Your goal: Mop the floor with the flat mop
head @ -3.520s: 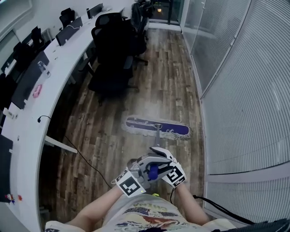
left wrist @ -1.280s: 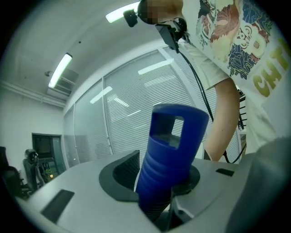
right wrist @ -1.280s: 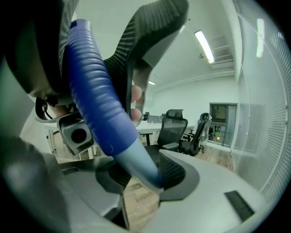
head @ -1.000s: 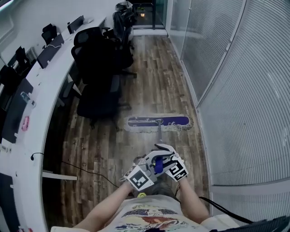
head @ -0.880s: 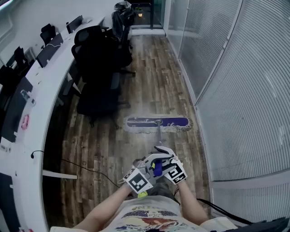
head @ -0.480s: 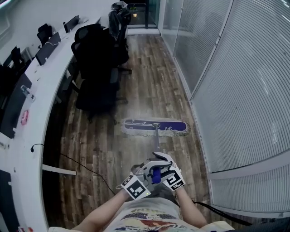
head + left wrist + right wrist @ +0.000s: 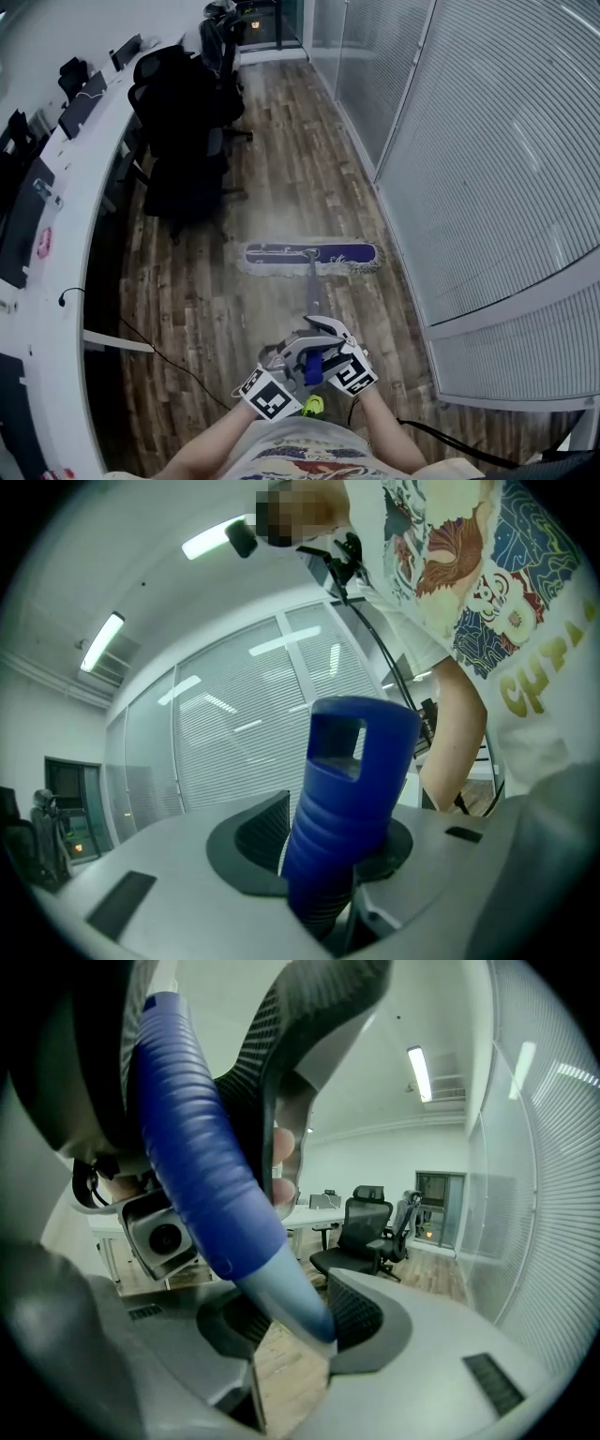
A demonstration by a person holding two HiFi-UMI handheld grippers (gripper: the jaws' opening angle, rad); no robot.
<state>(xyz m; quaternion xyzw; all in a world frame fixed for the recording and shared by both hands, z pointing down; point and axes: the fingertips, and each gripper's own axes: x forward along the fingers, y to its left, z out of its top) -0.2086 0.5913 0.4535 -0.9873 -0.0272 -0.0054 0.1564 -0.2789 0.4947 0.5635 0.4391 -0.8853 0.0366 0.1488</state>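
Clamped with left tongs [image 7: 339,878] on the blue grip [image 7: 352,789] and right tongs [image 7: 292,1327] on the pole [image 7: 312,291] below, drawing flat mop head [image 7: 309,254] back along wood floor [image 7: 281,178], away from nearest office chair [image 7: 183,173]: likely a return stroke, mopping mid-way.

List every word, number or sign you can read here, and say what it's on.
"CH": yellow letters on the person's T-shirt, cut off at the edge; the rest is unclear.
White marks on the mop head: too small to read.
No words on the marker cubes: square patterns only.
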